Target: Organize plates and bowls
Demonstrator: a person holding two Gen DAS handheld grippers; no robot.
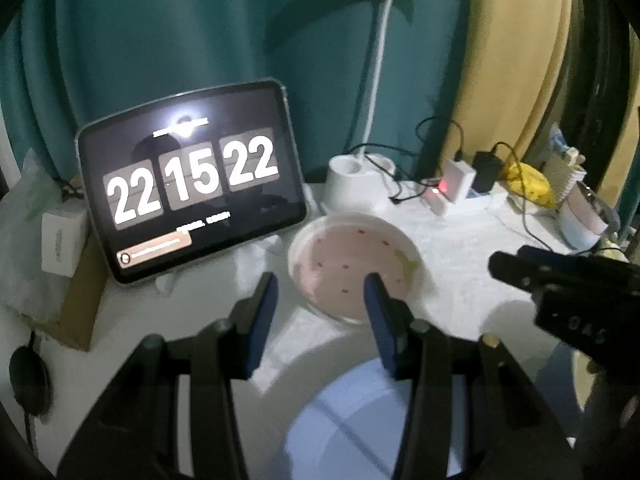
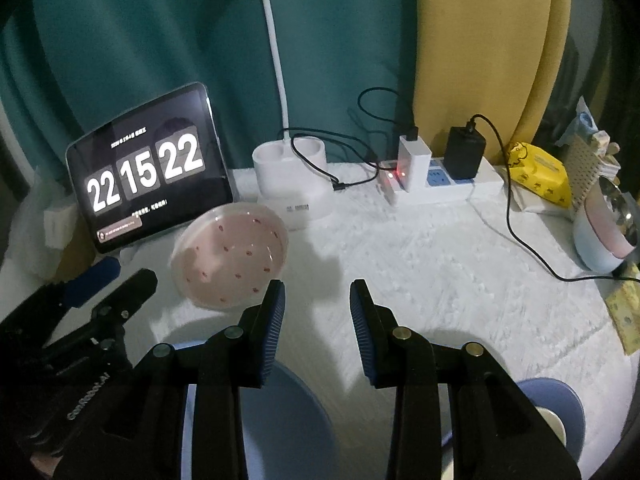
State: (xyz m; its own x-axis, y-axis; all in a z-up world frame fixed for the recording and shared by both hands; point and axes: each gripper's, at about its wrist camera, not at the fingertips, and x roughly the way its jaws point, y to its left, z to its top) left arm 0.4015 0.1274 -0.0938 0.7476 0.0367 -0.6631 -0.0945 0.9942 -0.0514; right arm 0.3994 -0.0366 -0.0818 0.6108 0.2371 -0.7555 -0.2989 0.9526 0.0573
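Only the right wrist view shows the power strip and yellow packet clearly. The tablet reads 22 15 22. Both the left hand-held gripper and right hand-held gripper stand partly open, empty. The pink speckled plate lies toward the counter's back edge; a blue bowl sits nearer, empty.

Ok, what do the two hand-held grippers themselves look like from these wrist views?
Both match. The left hand-held gripper and right hand-held gripper are black linkage frames with round metal pivot pins, each ending in two flat fingers faced with blue ribbed pads. Seen from the right wrist view, the left one's black body carries white lettering along its side. No cables or sleeves show.
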